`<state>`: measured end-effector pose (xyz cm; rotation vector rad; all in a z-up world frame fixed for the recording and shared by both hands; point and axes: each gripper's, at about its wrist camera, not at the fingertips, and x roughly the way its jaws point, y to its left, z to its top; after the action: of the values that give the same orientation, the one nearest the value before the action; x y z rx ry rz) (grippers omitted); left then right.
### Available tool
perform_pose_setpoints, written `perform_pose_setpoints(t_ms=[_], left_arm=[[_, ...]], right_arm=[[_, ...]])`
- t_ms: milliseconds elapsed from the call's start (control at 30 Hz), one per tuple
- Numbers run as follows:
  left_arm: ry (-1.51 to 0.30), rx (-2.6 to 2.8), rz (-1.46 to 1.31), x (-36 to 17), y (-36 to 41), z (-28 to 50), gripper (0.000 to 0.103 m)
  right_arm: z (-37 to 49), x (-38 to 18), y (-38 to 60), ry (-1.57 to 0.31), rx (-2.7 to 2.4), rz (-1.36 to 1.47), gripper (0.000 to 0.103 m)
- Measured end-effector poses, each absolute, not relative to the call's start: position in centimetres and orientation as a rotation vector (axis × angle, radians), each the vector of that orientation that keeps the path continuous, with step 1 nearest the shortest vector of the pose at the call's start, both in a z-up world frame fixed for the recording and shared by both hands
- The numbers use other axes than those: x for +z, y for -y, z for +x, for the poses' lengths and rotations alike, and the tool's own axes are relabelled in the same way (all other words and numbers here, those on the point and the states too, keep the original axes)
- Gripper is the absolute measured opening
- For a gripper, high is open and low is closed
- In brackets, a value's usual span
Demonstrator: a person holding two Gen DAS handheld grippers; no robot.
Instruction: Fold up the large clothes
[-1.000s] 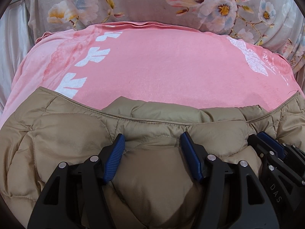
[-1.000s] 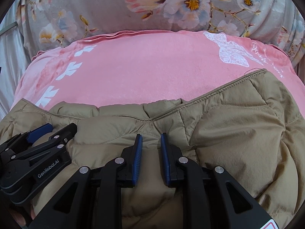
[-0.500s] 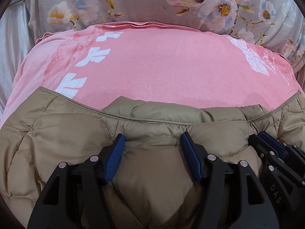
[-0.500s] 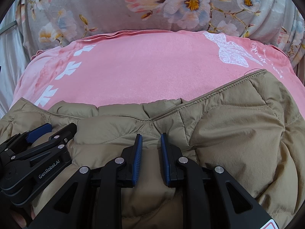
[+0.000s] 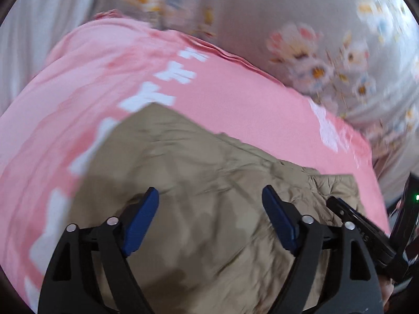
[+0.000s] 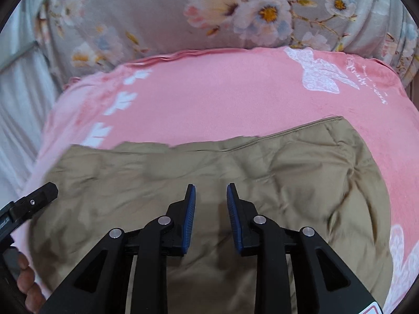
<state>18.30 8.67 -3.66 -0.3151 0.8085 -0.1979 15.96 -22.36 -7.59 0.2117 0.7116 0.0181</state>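
A tan quilted jacket (image 5: 209, 162) lies folded and fairly flat on a pink blanket (image 5: 235, 91). My left gripper (image 5: 209, 191) hovers over the jacket's left part. Its jaws are opening wide, with no cloth pinched between the blue pads. The view is blurred and tilted. In the right wrist view the jacket (image 6: 288, 172) spreads across the blanket (image 6: 222, 91). My right gripper (image 6: 210, 187) hangs above its middle. Its jaws are opening too, a narrow gap between the pads and nothing gripped.
A grey floral quilt (image 6: 235, 7) is bunched behind the pink blanket. White fabric (image 6: 18, 99) hangs at the left. A person's fingers (image 6: 26, 280) show at the lower left, below the other gripper's black body.
Both grippers let go of the jacket fold and lifted off it. The left one swung left and rolled, its jaws much wider. The jacket now lies flatter.
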Motion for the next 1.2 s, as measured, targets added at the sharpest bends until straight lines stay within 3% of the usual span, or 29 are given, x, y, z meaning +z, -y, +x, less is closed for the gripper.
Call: perform_pose_setpoints(t_ms=[167, 433, 633, 833, 1200], left_arm=[[-0.857, -0.103, -0.447, -5.5, -15.8, 14.4, 0.083], [-0.866, -0.006, -0.468, -7.5, -17.4, 11.4, 0.081], [-0.779, -0.182, -0.285, -3.4, -9.8, 13.7, 0.081], [-0.804, -0.234, -0.112, -6.4, -1.8, 16.7, 0.081], [-0.759, -0.146, 0.063, -10.5, 0.4, 16.6, 0.084]], right_arm=[[12.1, -7.4, 17.8, -0.698, 0.097, 0.189, 0.025], [11.0, -9.9, 15.8, -0.729, 0.087, 0.144, 0.025], [11.2, -10.7, 16.3, -0.724, 0.071, 0.131, 0.017], [10.2, -10.3, 17.4, -0.66, 0.005, 0.113, 0.016], [11.1, -13.3, 16.6, -0.638, -0.071, 0.022, 0.016]])
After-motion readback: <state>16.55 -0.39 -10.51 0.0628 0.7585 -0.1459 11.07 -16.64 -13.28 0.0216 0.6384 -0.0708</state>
